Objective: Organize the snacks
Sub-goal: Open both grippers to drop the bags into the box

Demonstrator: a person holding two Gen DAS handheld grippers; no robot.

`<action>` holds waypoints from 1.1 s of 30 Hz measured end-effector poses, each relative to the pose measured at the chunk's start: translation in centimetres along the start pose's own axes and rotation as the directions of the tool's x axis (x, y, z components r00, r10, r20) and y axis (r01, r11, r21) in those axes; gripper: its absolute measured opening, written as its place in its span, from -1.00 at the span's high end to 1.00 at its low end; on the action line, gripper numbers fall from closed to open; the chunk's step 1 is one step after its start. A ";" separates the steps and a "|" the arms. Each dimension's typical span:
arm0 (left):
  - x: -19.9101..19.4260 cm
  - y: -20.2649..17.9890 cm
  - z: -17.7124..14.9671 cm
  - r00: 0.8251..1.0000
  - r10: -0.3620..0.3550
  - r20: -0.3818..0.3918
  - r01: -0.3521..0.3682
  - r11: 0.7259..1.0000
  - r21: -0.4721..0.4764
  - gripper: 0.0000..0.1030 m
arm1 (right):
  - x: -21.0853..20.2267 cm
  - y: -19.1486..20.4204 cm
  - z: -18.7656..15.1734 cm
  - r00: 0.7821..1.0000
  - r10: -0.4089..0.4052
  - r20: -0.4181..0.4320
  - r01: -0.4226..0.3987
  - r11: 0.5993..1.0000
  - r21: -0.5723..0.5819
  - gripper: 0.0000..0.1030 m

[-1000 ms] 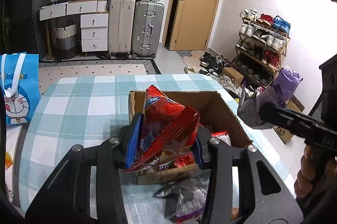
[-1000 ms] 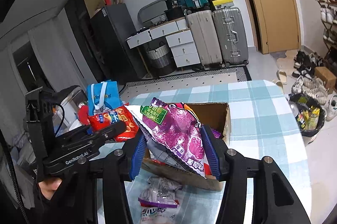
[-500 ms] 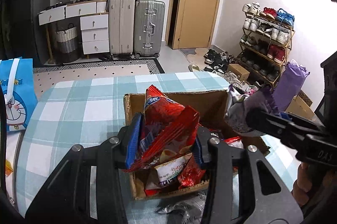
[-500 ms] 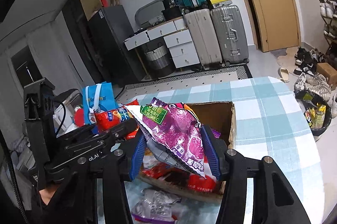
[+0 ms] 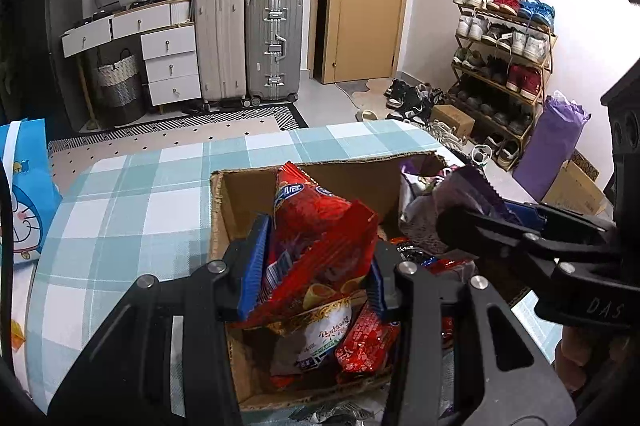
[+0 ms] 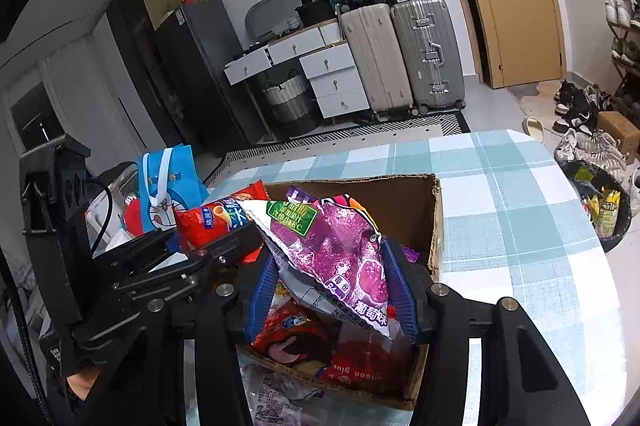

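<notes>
Table (image 5: 120, 209): checked cloth, bears box.
Box (image 5: 218, 209): open cardboard, snacks collecting inside.
Left gripper (image 5: 312, 266): clamped on red bag (image 5: 316, 222), poised over box, likely for dropping.
Right gripper (image 6: 332, 286): clamped on purple bag (image 6: 340, 250), likewise over box.

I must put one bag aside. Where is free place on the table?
The checked tablecloth is bare right of the cardboard box and behind it. The box itself is crowded, and loose packets lie before it.

Cardboard box (image 5: 304, 173) on table (image 5: 132, 201); snack packets (image 5: 360, 342) inside box; gift bag (image 5: 28, 185) left of table.
</notes>
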State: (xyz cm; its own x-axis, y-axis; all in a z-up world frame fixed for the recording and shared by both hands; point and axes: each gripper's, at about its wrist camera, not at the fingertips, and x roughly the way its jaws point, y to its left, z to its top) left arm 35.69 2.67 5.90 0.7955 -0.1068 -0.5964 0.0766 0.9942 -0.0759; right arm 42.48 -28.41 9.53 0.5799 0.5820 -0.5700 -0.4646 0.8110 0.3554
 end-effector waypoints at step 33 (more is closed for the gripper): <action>-9.0 2.0 -4.5 0.999 -0.030 0.019 0.031 0.998 -0.058 -0.99 | -4.9 0.1 -3.1 0.997 -0.059 0.042 0.062 0.995 -0.073 -0.99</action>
State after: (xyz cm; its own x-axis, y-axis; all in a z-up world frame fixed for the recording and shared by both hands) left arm 25.93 5.54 7.54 0.8042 -0.1365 -0.5785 0.0664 0.9878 -0.1407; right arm 37.54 -31.37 10.04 0.6341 0.5348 -0.5585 -0.4753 0.8393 0.2641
